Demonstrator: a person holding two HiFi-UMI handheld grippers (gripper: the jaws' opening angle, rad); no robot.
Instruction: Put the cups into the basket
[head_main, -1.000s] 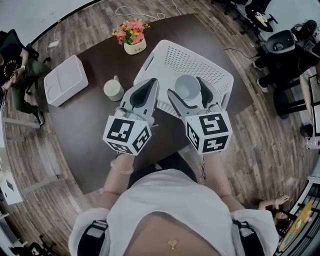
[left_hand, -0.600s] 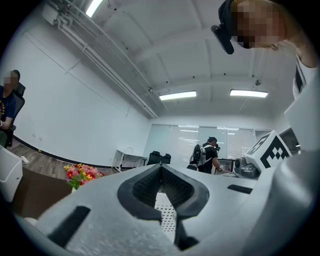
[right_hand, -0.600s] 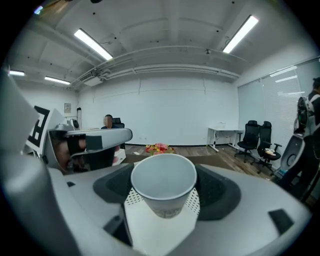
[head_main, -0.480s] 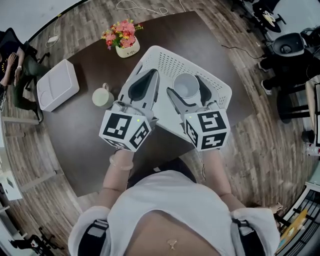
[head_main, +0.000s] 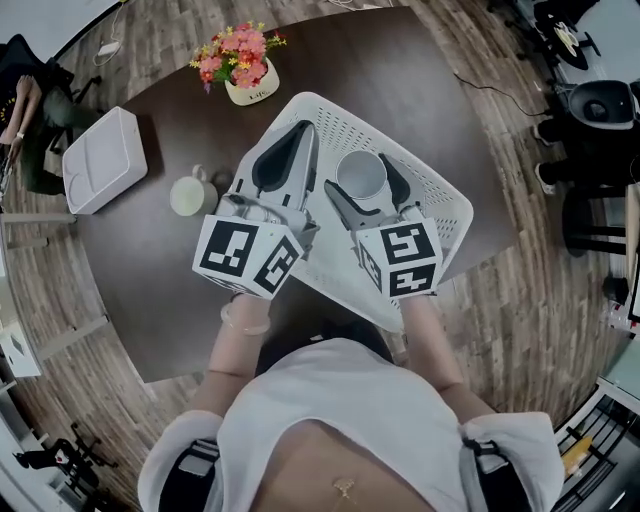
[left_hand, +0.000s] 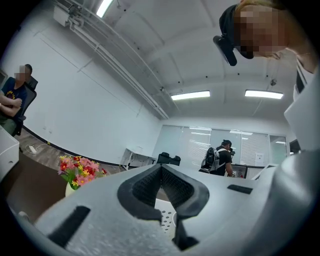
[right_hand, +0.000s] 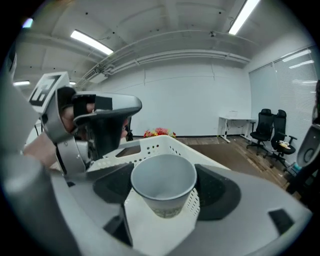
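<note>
Right hand-held gripper, clamped on a white cup, has eased lower over the middle of the basket – release looks near – while the left hand-held gripper, jaws together and empty, slid alongside; the second cup waits on the table, centre left.

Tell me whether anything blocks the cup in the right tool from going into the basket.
Nothing visible does. The cup is gripped in the right tool directly above the open basket. The left tool is alongside, not beneath it.
</note>
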